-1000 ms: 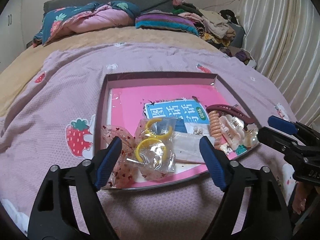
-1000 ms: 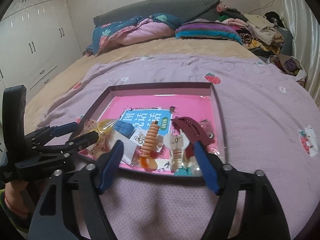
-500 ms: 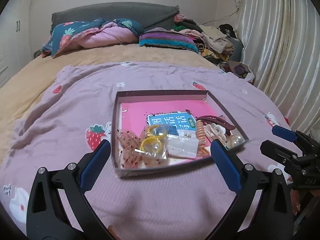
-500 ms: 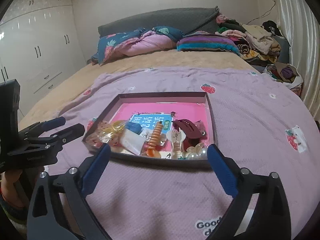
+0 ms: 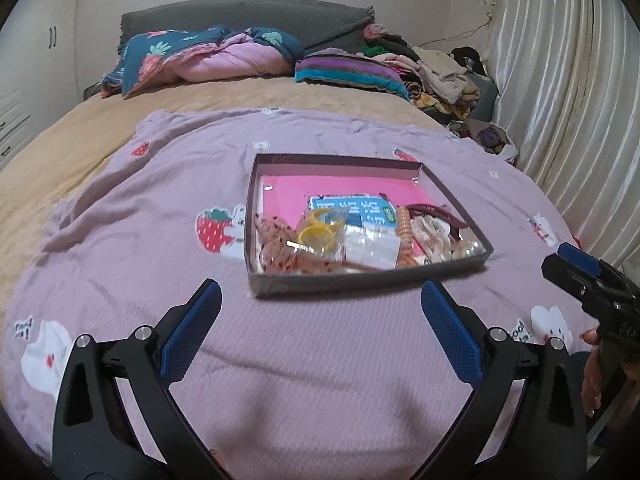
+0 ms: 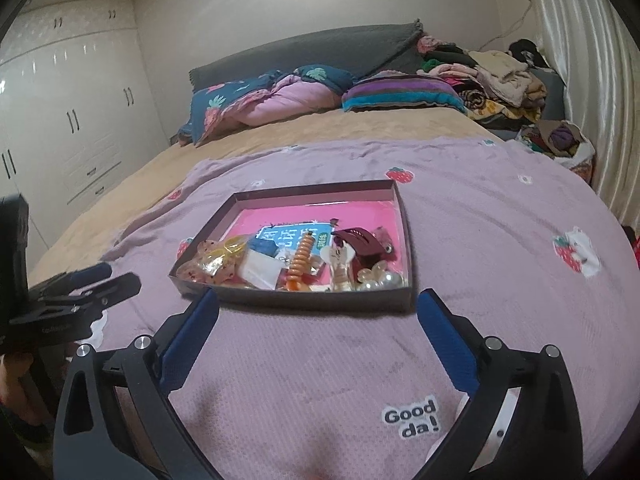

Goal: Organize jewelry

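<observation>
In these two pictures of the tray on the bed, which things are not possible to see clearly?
- Near inside of the tray, both views: hidden by its front wall.
- Small pieces beside the pearls, right wrist view: too small to name.
- Print on the blue card, left wrist view: too small and partly covered by the clear bags.
- Right gripper, left wrist view: cut off by the picture edge.
- Clothes pile: single items blur together.

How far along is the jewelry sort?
Done: hair clips, pearls and bagged yellow rings sit bunched at the near end of the shallow box.
In hand: nothing; left gripper and right gripper, jaws just opened, are clear of the box.
Left: possibly nothing.
</observation>
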A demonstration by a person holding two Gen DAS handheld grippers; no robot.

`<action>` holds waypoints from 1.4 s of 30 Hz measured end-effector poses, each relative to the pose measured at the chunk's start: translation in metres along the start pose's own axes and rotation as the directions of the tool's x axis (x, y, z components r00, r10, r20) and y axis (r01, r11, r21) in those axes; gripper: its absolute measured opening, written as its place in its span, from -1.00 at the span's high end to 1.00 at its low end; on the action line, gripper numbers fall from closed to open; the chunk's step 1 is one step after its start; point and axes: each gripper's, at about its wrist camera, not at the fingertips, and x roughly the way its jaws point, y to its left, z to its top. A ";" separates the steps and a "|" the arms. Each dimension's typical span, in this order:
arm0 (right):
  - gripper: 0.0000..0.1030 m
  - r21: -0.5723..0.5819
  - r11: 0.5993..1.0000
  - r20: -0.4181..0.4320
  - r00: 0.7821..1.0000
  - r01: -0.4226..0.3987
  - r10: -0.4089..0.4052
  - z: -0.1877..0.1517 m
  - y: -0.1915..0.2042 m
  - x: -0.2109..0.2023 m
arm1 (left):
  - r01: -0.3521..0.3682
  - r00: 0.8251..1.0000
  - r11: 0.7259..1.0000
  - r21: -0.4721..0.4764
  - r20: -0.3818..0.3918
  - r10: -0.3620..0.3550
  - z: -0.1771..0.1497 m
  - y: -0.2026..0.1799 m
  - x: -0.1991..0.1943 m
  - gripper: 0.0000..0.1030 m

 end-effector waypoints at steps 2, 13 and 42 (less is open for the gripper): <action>-0.91 0.002 1.000 0.000 1.000 0.003 -0.003 -0.004 -0.001 0.000 | -0.004 1.000 1.000 0.001 -0.007 0.004 -0.007 -0.001 -0.002 -0.82; -0.92 -0.032 0.999 -0.020 0.999 0.026 -0.027 -0.040 0.002 -0.007 | -0.023 0.999 0.999 0.023 -0.045 0.024 -0.042 -0.005 0.001 -0.81; -0.92 -0.023 0.999 -0.042 0.999 0.028 -0.029 -0.047 0.001 -0.010 | -0.012 0.999 0.999 0.032 -0.050 0.014 -0.042 -0.011 -0.002 -0.81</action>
